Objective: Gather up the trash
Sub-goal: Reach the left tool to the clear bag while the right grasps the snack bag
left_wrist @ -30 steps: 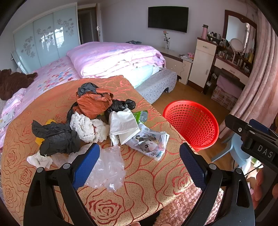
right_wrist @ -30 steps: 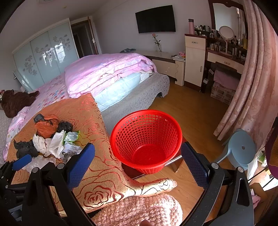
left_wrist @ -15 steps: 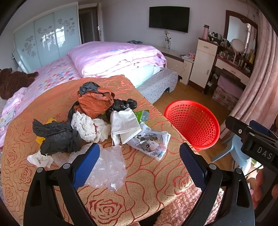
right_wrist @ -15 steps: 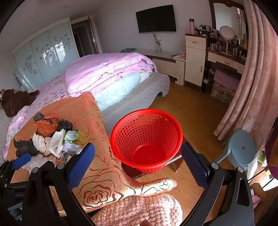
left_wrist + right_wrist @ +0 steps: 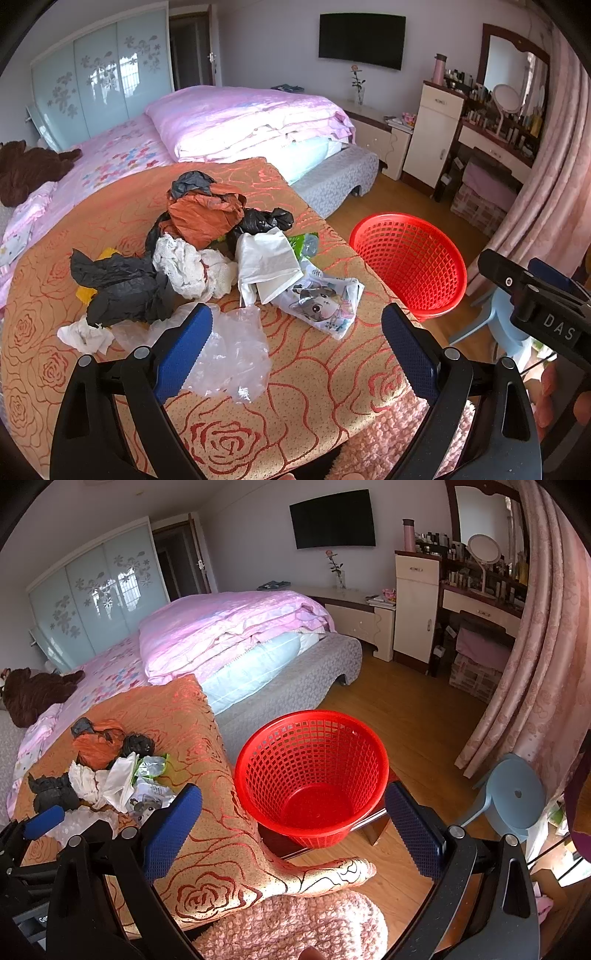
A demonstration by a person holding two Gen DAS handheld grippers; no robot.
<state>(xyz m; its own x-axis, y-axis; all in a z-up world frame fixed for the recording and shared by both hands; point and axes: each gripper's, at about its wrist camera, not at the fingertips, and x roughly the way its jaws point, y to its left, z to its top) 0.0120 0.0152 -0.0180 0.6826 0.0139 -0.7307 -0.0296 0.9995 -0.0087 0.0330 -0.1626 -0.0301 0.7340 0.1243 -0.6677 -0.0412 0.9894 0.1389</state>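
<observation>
Both tools, left (image 5: pixel 297 350) and right (image 5: pixel 291 830), gape empty at frame bottom; trash (image 5: pixel 207 254) heaped mid-left on the bed, red basket (image 5: pixel 312 775) centre-right on the floor.

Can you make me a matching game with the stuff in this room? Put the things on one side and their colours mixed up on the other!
Things:
1. basket
2. crumpled bag on top of the trash pile
3. gripper pads
4. stool

Colours:
A. dark blue
B. red
C. pale blue
D. orange-brown

Pairs: 1-B, 2-D, 3-A, 4-C
</observation>
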